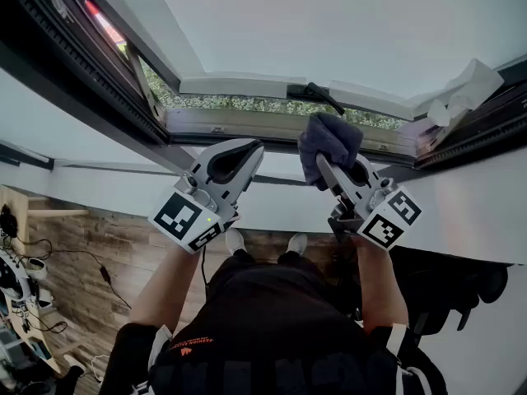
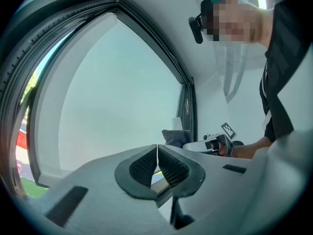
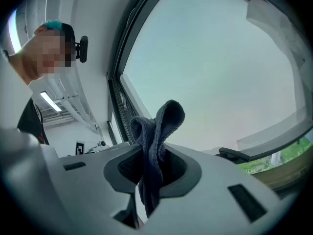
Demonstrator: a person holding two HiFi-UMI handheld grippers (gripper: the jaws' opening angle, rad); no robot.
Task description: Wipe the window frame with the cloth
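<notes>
Wooden floorboards [image 1: 74, 262] lie underfoot, and the person stands right up against the white wall below the window. Nearest to me, the left tool [image 1: 245, 148] is raised with its jaws pressed together on nothing. Beside it the right tool [image 1: 326, 164] is clamped on the dark cloth [image 1: 329, 138]. The cloth bunches loosely above the jaws, close to the window frame [image 1: 247, 124], though I cannot tell whether it touches. Just beyond sits the black handle [image 1: 317, 95], and past the open gap there is greenery [image 1: 247, 103]. My worry is that only a fold looks pinched, so dragging along the rail could tug the cloth free. It could also snag on that handle and drop outside through the gap.
</notes>
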